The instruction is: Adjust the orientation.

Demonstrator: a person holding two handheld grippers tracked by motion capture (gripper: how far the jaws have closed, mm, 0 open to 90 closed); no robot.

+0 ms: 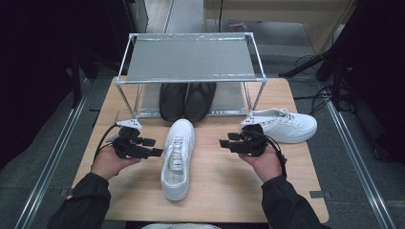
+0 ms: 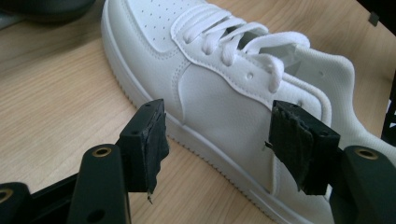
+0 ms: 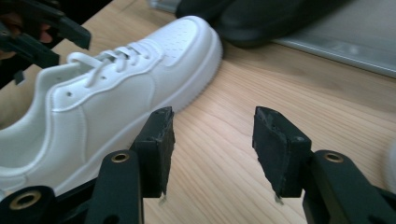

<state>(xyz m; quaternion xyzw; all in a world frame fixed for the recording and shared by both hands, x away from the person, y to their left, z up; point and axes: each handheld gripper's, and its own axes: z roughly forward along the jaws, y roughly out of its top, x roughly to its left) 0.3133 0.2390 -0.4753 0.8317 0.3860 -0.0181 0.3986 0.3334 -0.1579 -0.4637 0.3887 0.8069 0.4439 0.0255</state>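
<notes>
- High view: a white shoe [image 1: 177, 158] lies in the middle of the table [image 1: 224, 191], toe pointing far toward the metal rack [image 1: 191, 59], where a pair of black shoes [image 1: 187, 100] sits on the lower shelf. A second white shoe [image 1: 286, 125] lies at the far right, on its own. The left gripper [image 1: 155, 152] hangs just left of the middle shoe and the right gripper [image 1: 224, 143] stands off to its right, apart from it; both point inward at it

- Left gripper view: the jaws stand wide and released, with the side of the white shoe [image 2: 219, 93] just beyond the pads [image 2: 149, 140]; nothing is pinched and I see no contact

- Right gripper view: the jaws are parted over bare wood, holding nothing; the white shoe [image 3: 116, 98] lies to the left of them, toe toward the black shoes [image 3: 261, 18]

- Judgement: this looks like the approach before a two-handed pick-up of the middle shoe, probably to place it on the rack. Next, each gripper needs to close in on a side of the shoe, near the laces and collar, and clamp evenly before lifting, so it does not tip
</notes>
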